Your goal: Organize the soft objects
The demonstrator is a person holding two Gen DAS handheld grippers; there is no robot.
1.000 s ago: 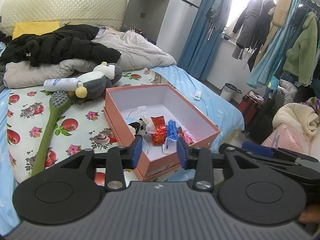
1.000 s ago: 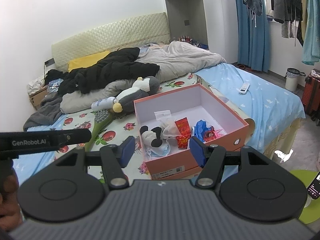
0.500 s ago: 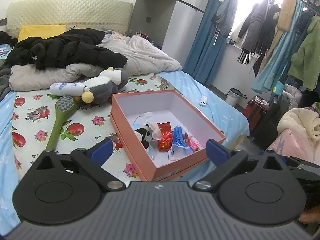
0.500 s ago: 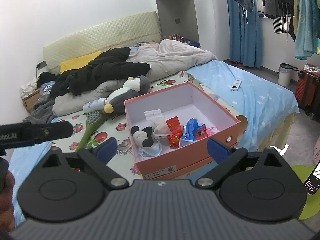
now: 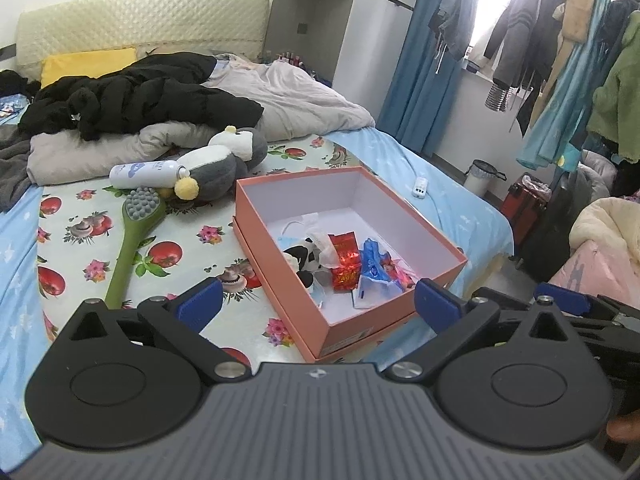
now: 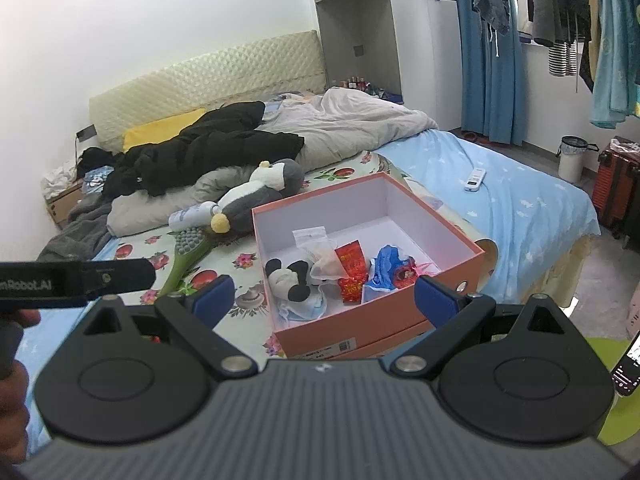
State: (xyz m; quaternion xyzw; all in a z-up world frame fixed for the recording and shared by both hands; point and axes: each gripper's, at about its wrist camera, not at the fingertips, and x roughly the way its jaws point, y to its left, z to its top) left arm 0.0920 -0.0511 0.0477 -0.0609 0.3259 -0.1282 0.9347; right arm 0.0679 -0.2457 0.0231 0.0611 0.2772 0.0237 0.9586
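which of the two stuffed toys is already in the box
The small black and white plush lies inside the orange box, beside the red packets. The bigger grey penguin is outside, on the bed behind the box.

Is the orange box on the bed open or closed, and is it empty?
Open and not empty. The orange box has no lid on top, so its white interior shows; a small black-and-white plush and packets lie inside.

Each hand-held gripper, left [image 5: 316,304] and right [image 6: 324,298], has a ribbed grey body, black arms with round discs and silver screws, and blue fingertips [image 6: 212,294] (white "GenRobot.AI" lettering on the left one's side).
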